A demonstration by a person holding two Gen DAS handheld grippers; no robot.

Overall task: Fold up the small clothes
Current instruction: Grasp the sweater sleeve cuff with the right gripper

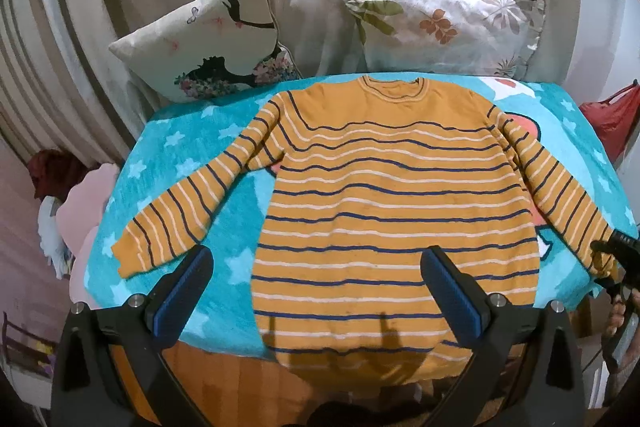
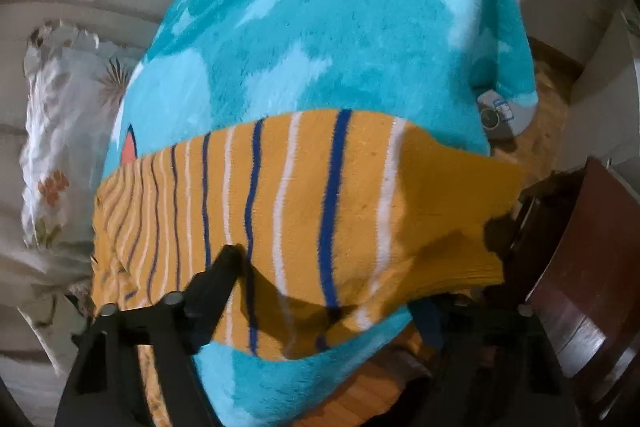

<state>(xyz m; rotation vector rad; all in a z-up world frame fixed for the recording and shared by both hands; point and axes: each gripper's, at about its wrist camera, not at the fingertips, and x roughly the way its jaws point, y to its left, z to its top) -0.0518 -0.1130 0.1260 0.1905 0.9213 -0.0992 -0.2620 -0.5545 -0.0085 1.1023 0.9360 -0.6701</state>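
My left gripper (image 1: 316, 291), jaws wide and empty, hangs over the hem of the striped sweater (image 1: 380, 195) lying flat on the blanket-covered surface (image 1: 180, 147). My right gripper (image 2: 328, 291) is nearer: jaws open astride the right sleeve cuff (image 2: 440, 211), grip uncertain.

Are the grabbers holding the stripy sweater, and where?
Left gripper holds nothing; it's open above the sweater. Right gripper is at the sleeve end, one finger hidden under it; a hold cannot be told.

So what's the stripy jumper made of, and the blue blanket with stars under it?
The jumper looks like knitted yarn, maybe cotton or wool: ribbed collar, matte surface, woven-in stripes. The blanket looks like plush fleece, probably synthetic: fuzzy, fluffy pile.
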